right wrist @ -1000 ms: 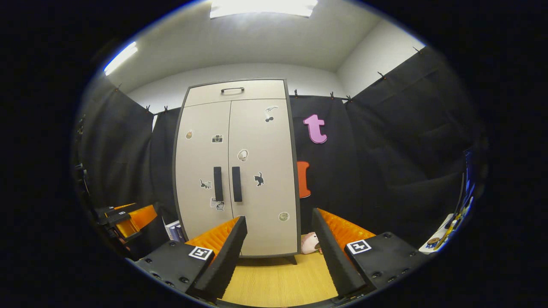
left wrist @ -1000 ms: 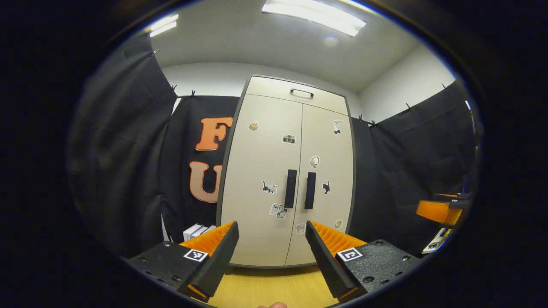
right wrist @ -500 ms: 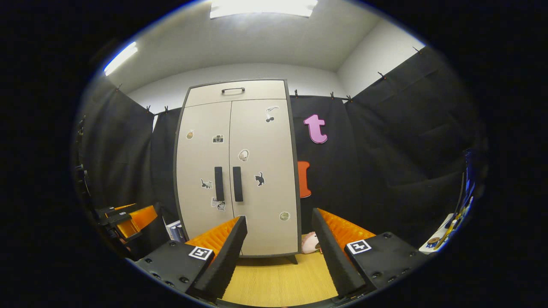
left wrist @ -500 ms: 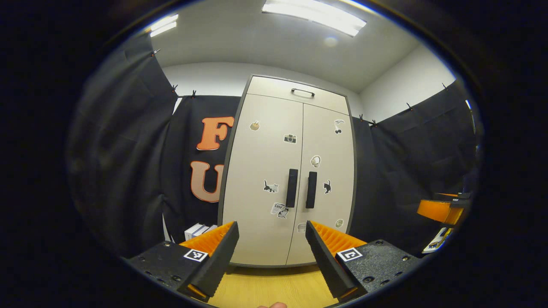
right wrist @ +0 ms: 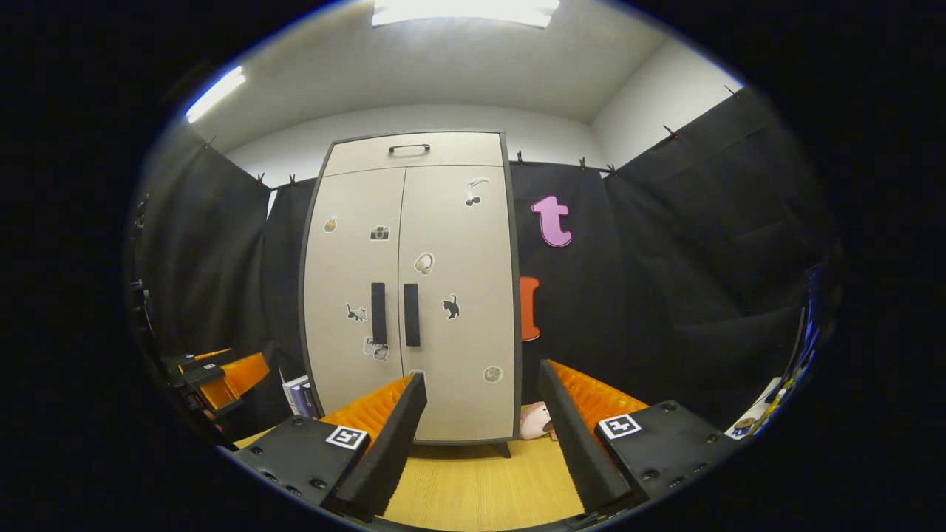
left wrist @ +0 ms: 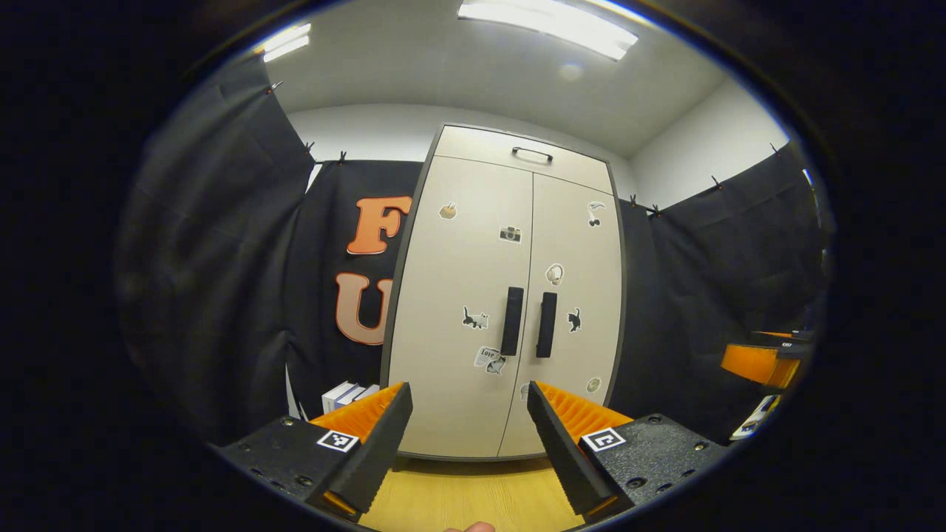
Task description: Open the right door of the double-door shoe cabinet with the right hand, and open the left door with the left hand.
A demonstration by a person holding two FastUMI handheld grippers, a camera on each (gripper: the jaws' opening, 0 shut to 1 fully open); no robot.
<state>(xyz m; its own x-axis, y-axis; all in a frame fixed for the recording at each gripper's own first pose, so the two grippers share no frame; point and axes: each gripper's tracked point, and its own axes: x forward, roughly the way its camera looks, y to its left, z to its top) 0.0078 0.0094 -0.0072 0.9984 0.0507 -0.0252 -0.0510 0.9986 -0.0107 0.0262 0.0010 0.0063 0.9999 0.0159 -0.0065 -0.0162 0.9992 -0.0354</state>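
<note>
A tall beige shoe cabinet with a dark frame and stickers stands ahead, both doors shut. Two black vertical handles sit side by side at the centre seam: left handle, right handle. In the right gripper view the same cabinet shows its left handle and right handle. My left gripper is open and empty, well short of the doors. My right gripper is open and empty too, aimed at the cabinet's lower right. The other gripper appears at the edge of each view, the right gripper and the left gripper.
A drawer with a black handle tops the cabinet. Boxes lie on the floor left of it; a pink soft toy lies at its right foot. Wooden flooring runs between me and the cabinet.
Both grippers have moved slightly toward the cabinet, which looks a little larger. The doors have stayed shut and both grippers have stayed open.
</note>
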